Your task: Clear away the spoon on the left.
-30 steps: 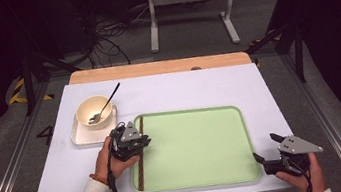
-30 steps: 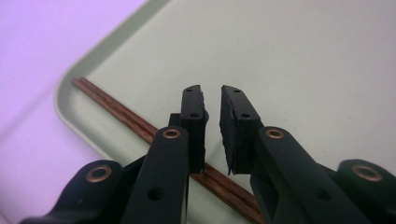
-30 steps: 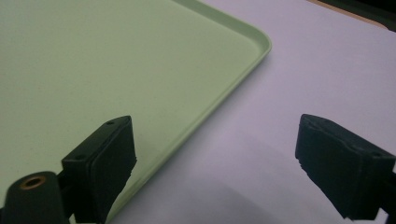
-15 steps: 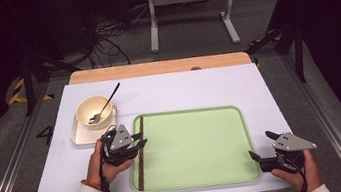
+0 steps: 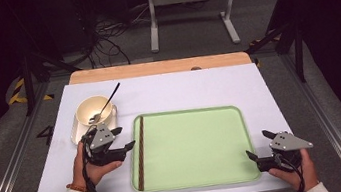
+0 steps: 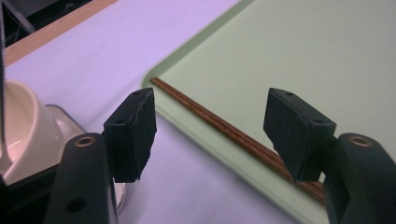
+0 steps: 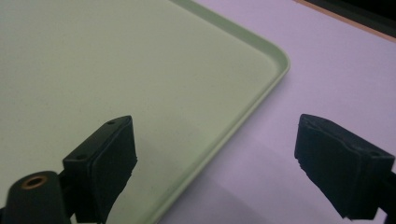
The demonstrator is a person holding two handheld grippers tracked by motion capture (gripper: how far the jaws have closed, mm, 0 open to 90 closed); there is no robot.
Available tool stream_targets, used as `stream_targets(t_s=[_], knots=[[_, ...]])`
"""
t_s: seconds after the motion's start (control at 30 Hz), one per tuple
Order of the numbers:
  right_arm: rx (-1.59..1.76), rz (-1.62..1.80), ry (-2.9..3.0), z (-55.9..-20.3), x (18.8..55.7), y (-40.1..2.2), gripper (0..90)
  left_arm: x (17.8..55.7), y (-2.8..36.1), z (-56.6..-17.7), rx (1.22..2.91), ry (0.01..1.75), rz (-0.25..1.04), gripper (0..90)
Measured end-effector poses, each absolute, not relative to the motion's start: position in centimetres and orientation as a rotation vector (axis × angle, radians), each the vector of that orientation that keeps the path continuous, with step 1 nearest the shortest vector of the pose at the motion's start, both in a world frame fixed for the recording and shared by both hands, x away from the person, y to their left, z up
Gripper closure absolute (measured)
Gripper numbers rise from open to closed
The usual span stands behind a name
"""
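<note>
1. Brown wooden chopsticks (image 5: 139,153) lie flat along the left inner edge of the green tray (image 5: 200,145) on the white table (image 5: 197,87).
2. From above, the left gripper (image 5: 123,139) sits just left of the tray; its jaws have just been opening, empty.
3. Its own view shows the chopsticks (image 6: 219,128) beyond the spread pads.
4. The right gripper (image 5: 259,146) hangs open at the tray's near right corner (image 7: 261,88).
5. Only the high view takes in the cream bowl (image 5: 94,110) with a spoon (image 5: 106,104).
</note>
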State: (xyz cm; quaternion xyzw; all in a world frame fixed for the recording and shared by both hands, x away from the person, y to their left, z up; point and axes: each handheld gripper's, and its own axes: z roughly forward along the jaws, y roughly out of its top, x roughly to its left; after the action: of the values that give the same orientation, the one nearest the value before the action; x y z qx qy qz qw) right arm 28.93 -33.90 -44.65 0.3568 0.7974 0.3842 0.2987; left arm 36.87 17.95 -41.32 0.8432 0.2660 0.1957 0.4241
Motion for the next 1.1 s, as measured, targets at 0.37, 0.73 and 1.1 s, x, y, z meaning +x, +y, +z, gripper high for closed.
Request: stream_targets(t_s=[0.37,0.73,1.1], knots=[[0.947,1.022,2.112,-44.8,29.0,-33.8,13.0,37.8,20.4,-39.5,2.099,0.723,0.601,40.9],[0.938,1.015,2.129,-44.9,29.0,-33.6,13.0,41.6,23.9,-38.2,2.087,0.845,0.596,47.8],[0.96,1.0,2.121,-45.1,28.5,-34.0,13.0,46.4,23.5,-39.0,2.213,0.91,0.568,50.6]])
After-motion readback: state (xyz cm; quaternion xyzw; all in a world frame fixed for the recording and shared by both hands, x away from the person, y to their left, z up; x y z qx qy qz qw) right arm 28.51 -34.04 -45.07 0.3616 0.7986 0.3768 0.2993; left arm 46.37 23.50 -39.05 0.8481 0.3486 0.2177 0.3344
